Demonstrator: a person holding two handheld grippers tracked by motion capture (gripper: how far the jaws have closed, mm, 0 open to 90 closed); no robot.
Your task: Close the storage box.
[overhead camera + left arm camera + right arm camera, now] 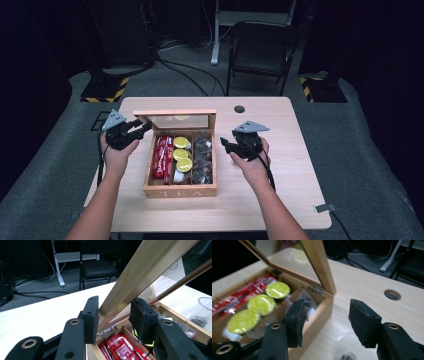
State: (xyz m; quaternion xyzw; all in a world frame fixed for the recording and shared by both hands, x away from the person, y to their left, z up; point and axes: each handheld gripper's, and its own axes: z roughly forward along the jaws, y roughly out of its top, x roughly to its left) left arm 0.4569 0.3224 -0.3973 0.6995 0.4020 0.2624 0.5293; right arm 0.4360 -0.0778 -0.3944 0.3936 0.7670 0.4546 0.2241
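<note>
A wooden tea box (180, 191) sits mid-bench with its glass lid (176, 121) standing open. Inside lie red packets (162, 157), yellow-topped pods (183, 154) and clear sachets (203, 159).

The clear packets (203, 156) in the tea box (180, 191) are too small to identify; the box lid (150, 267) is cut off.
</note>
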